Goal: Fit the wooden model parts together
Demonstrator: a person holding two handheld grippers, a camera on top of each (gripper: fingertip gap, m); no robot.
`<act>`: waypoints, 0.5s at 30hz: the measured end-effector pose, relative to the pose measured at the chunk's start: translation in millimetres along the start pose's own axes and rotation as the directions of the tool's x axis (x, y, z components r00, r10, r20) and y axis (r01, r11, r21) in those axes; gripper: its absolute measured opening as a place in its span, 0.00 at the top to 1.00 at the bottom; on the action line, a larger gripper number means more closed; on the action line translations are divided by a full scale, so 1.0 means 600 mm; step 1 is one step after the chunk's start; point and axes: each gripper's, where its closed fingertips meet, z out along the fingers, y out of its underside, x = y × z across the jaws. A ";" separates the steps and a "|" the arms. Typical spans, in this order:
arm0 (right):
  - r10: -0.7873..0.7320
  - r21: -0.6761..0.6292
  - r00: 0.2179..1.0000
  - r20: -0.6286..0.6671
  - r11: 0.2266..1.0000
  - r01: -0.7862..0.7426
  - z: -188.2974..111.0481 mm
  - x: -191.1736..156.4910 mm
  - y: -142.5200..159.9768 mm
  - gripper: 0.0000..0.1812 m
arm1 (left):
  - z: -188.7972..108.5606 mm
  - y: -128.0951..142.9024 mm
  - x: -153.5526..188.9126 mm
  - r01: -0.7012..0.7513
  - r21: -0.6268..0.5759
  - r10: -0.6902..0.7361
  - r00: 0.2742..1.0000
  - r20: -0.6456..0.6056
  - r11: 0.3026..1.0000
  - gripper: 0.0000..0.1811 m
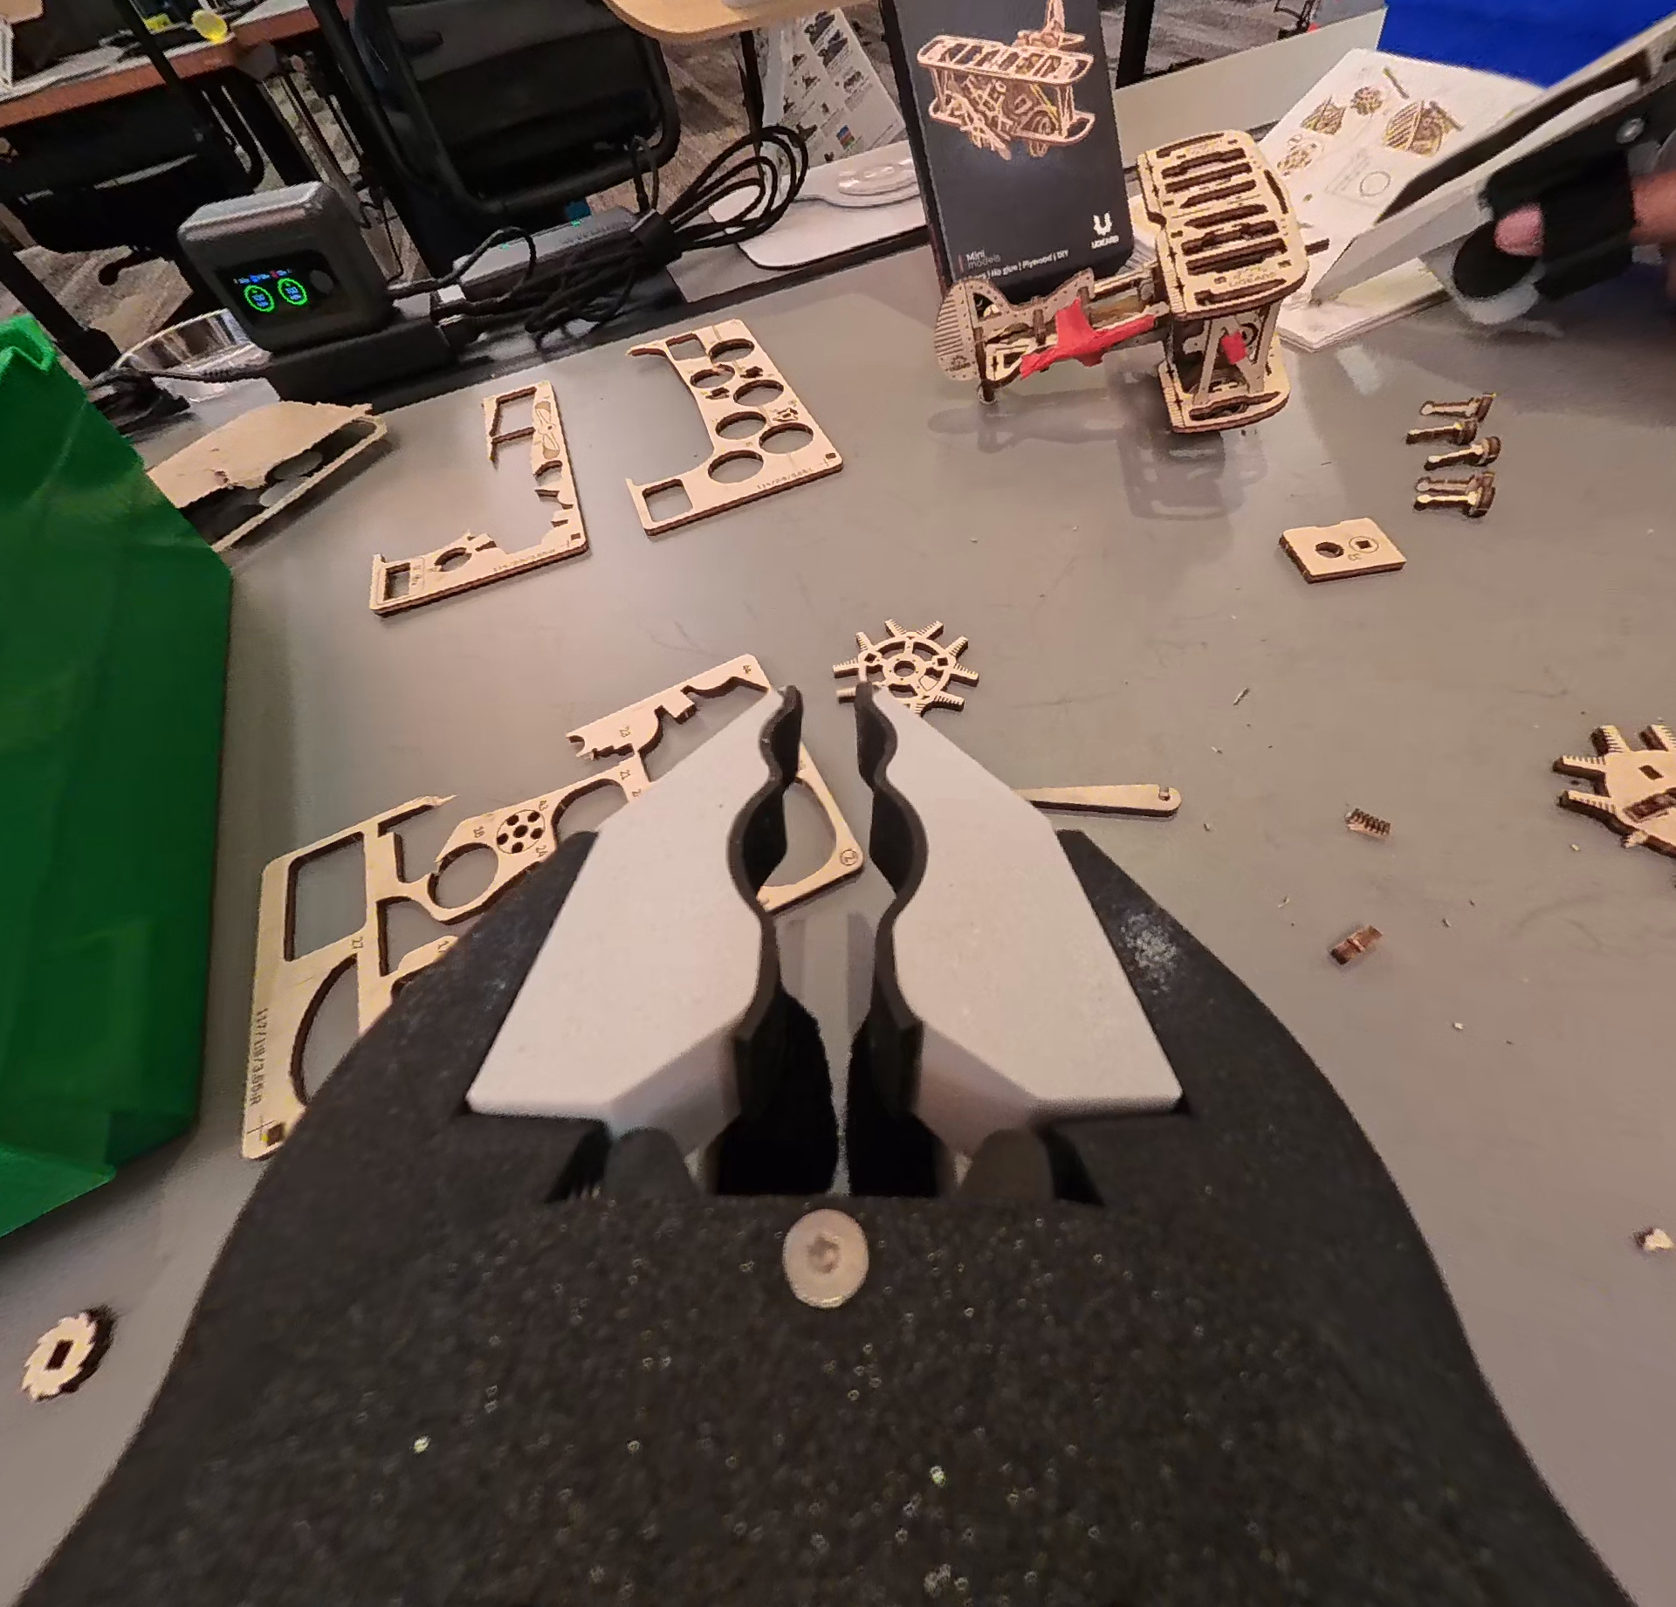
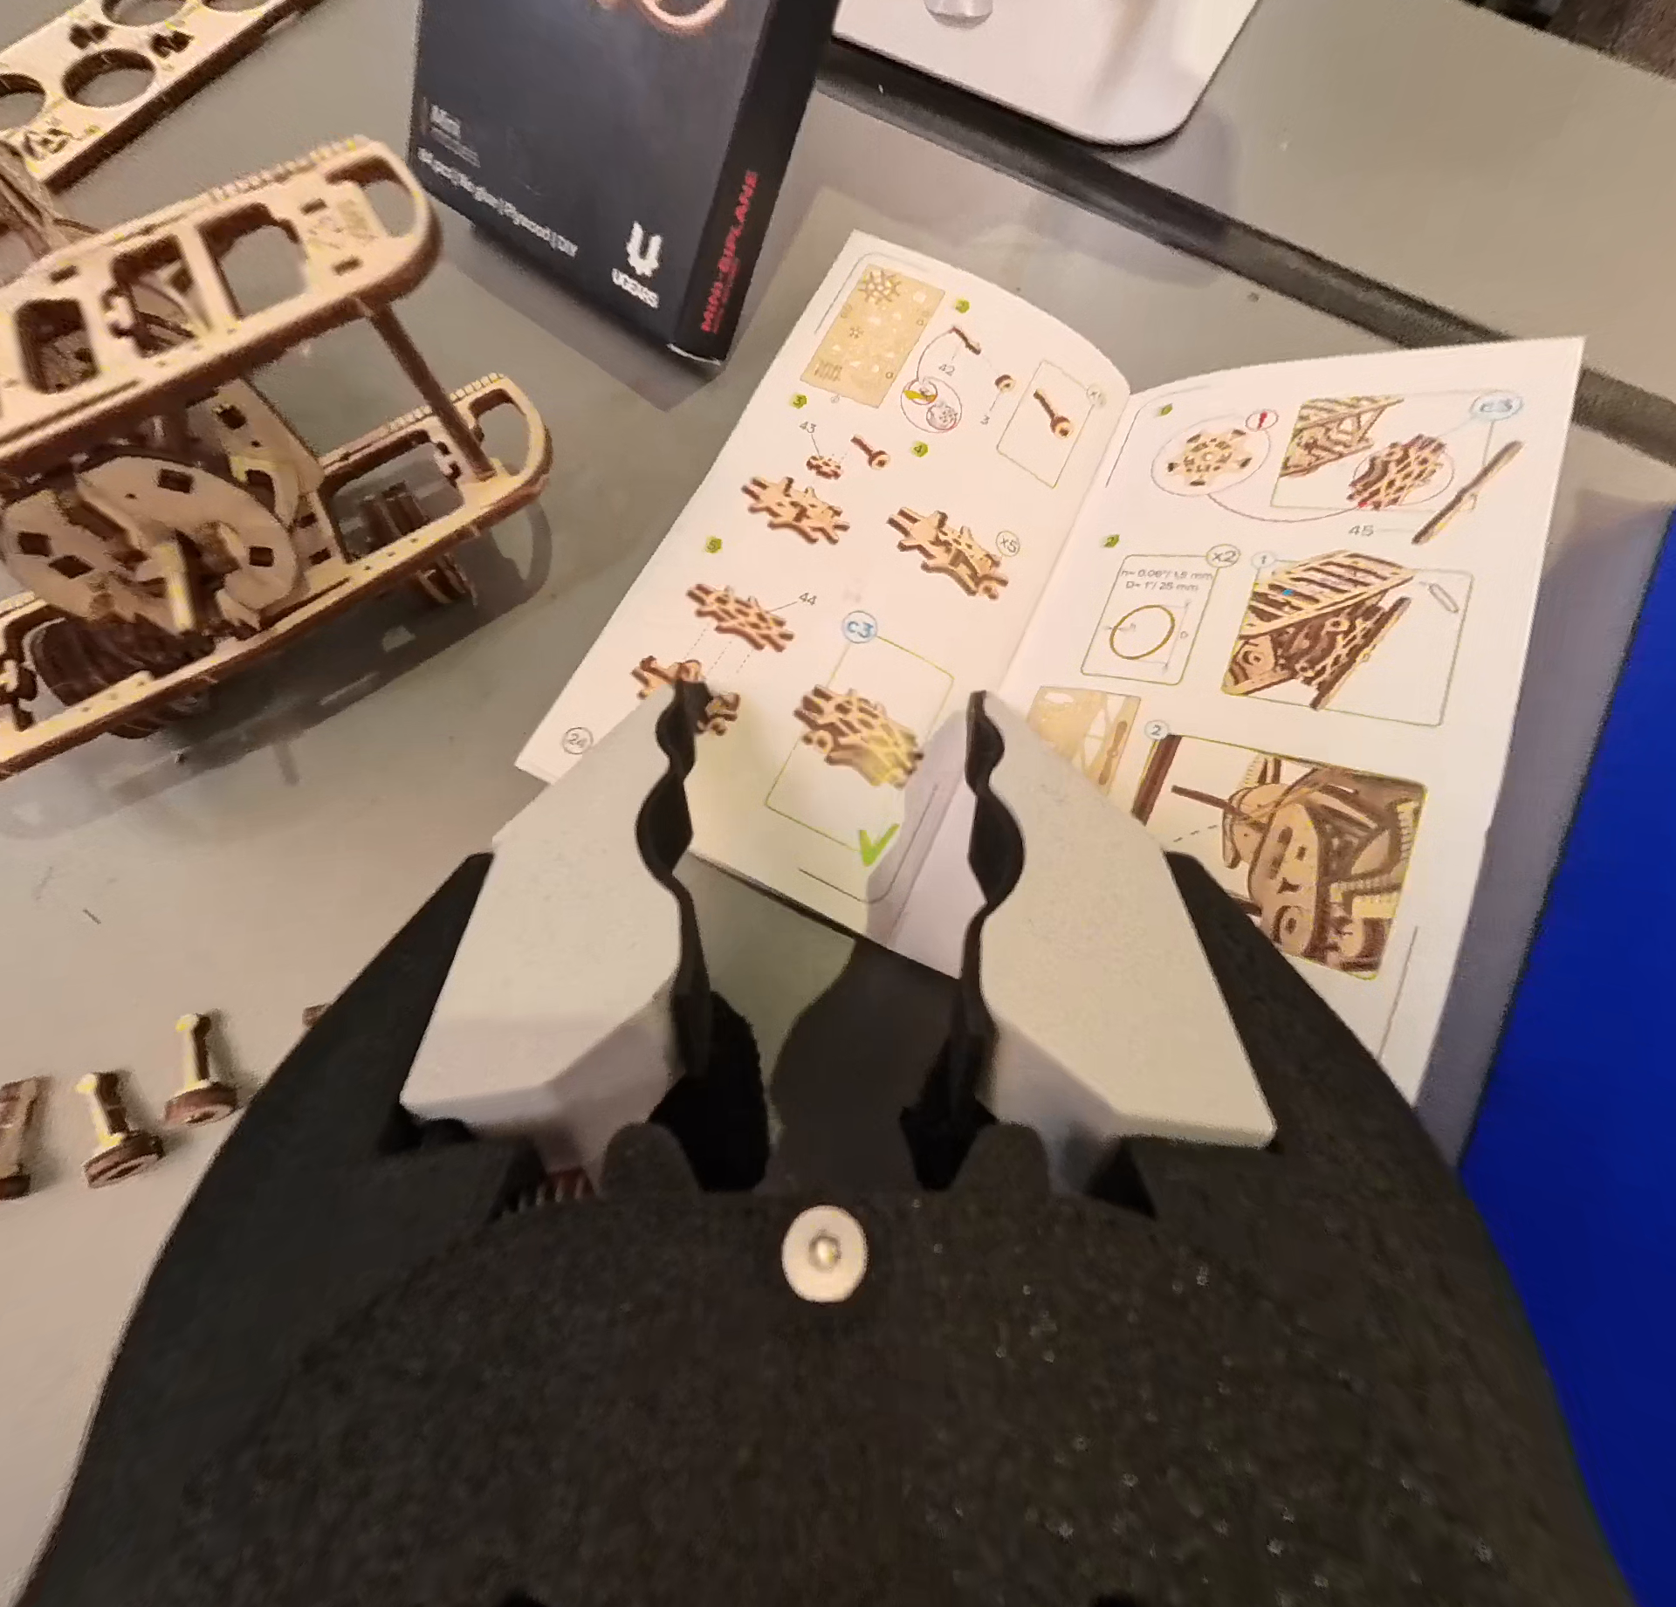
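Note:
My left gripper point(image 1: 827, 702) hovers low over the grey table point(image 1: 1088, 974), empty, with only a narrow gap between its jaws. Its tips are just short of a flat wooden gear point(image 1: 907, 667) and over a punched-out wooden sheet point(image 1: 508, 847). The part-built wooden biplane point(image 1: 1134, 294) stands farther back. My right gripper point(image 2: 827, 700) is wide open and empty above the open instruction booklet point(image 2: 1270, 566), with the biplane point(image 2: 209, 475) to its left. It also shows at the far right of the left wrist view point(image 1: 1369, 244).
Loose parts lie on the table: several wooden pins point(image 1: 1456, 457), a small plate point(image 1: 1342, 550), a toothed assembly point(image 1: 1623, 783), a thin stick point(image 1: 1106, 800), a small gear point(image 1: 65, 1364) and more empty sheets point(image 1: 735, 434). The kit box point(image 1: 1007, 103) stands behind; a green bag point(image 1: 100, 747) is left. My hands' fingertips stand some 35 cm from each other. To reach the flat wooden gear point(image 1: 907, 667) in a straight line is about 8 cm for my left fingers, about 30 cm for my right.

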 end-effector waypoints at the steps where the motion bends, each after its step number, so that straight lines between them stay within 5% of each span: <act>1: -0.008 0.016 1.000 0.001 1.000 0.008 -0.003 -0.001 -0.003 0.67 | 0.000 -0.001 -0.001 -0.001 0.002 0.001 1.000 0.004 1.000 0.95; 6: -0.052 0.075 0.999 0.014 0.996 0.051 -0.021 -0.017 -0.012 0.67 | -0.001 -0.002 -0.014 0.024 0.007 -0.024 0.998 0.050 1.000 0.92; 9: -0.014 0.124 0.992 0.128 0.992 -0.002 -0.052 -0.062 -0.026 0.67 | -0.008 0.004 -0.037 0.033 -0.009 -0.031 0.989 0.142 0.999 0.93; 12: 0.021 0.163 0.952 0.304 0.984 -0.074 -0.105 -0.137 -0.043 0.67 | -0.035 0.014 -0.056 -0.007 -0.147 0.036 0.981 0.191 0.989 0.88; 15: -0.040 0.158 0.916 0.398 0.987 -0.026 -0.155 -0.205 -0.027 0.67 | -0.070 0.028 -0.061 -0.087 -0.320 0.122 0.988 0.091 0.943 0.83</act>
